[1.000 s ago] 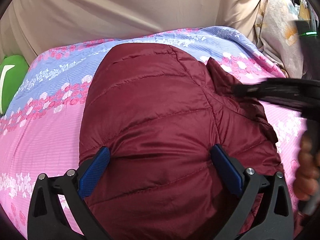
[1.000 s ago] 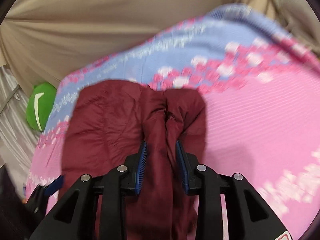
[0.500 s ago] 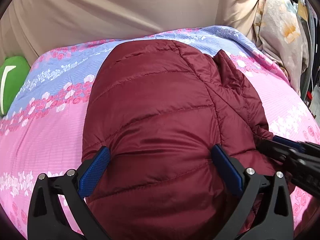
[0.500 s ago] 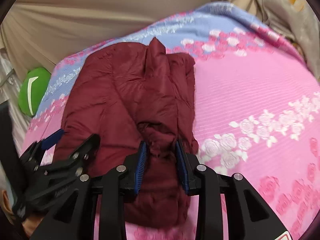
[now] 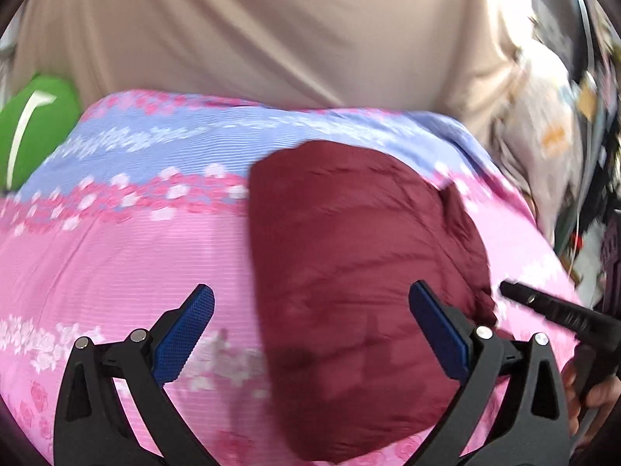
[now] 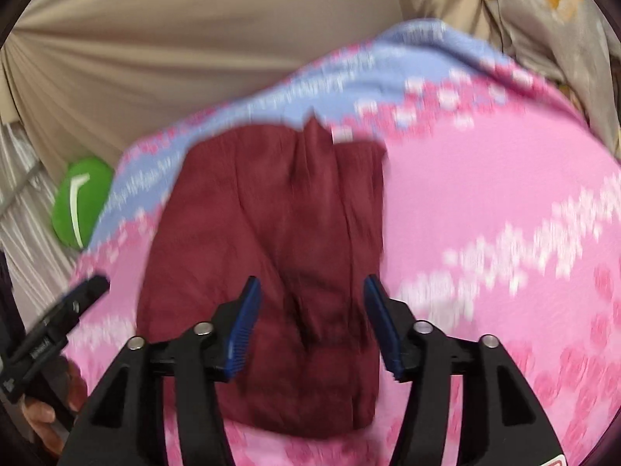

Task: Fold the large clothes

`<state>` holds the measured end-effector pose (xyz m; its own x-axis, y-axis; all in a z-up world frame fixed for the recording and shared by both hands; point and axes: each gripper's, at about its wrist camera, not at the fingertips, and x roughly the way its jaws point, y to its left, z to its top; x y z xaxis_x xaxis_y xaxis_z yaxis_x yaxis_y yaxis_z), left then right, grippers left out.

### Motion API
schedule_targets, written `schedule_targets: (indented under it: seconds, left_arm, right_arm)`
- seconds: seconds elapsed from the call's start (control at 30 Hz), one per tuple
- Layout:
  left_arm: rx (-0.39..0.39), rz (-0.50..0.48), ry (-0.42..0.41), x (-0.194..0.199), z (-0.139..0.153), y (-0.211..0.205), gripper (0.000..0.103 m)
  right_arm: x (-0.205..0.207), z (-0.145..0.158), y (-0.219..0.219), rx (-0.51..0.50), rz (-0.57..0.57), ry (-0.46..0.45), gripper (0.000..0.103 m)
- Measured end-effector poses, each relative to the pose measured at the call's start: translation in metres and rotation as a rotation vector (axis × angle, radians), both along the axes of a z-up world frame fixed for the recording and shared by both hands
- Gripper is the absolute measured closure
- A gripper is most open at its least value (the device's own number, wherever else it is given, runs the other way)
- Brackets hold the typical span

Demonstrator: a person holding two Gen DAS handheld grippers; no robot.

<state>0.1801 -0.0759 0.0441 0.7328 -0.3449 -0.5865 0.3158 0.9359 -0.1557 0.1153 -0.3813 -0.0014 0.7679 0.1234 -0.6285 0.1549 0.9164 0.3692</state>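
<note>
The maroon quilted puffer jacket (image 6: 271,272) lies folded on the pink and blue floral bedsheet (image 6: 485,202), directly ahead of your right claw (image 6: 310,326). That claw's jaws stand wide apart, holding nothing. Your left claw (image 5: 310,334) is likewise spread wide and empty, with the jacket (image 5: 361,272) ahead toward its right finger. A green cushion (image 5: 35,128) sits far left of it.

The jacket (image 5: 361,283) is dark red, quilted and shiny, folded into a compact, puffy bundle. It lies flat on the pink bedspread (image 5: 116,256), with a narrow folded strip (image 6: 322,209) running lengthwise down its top.
</note>
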Motion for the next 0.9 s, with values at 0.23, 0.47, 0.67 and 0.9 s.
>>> schedule_targets:
  seconds: [0.23,0.47,0.67,0.9]
  left_arm:
    - [-0.077,0.043,0.063,0.015,-0.004,0.024,0.005]
    - [-0.085,0.025,0.077,0.020,-0.007,0.020,0.005]
    - [-0.141,-0.048,0.153,0.038,-0.021,0.001,0.005]
    - [-0.273,-0.063,0.383,0.082,-0.064,-0.011,0.005]
  right_arm:
    - [0.098,0.008,-0.018,0.021,0.053,0.043,0.044]
    - [0.098,0.028,-0.025,0.065,0.057,-0.062,0.100]
    - [0.112,-0.040,-0.040,0.079,0.004,0.124,0.099]
    - [0.088,-0.022,-0.026,-0.067,-0.080,0.113,0.050]
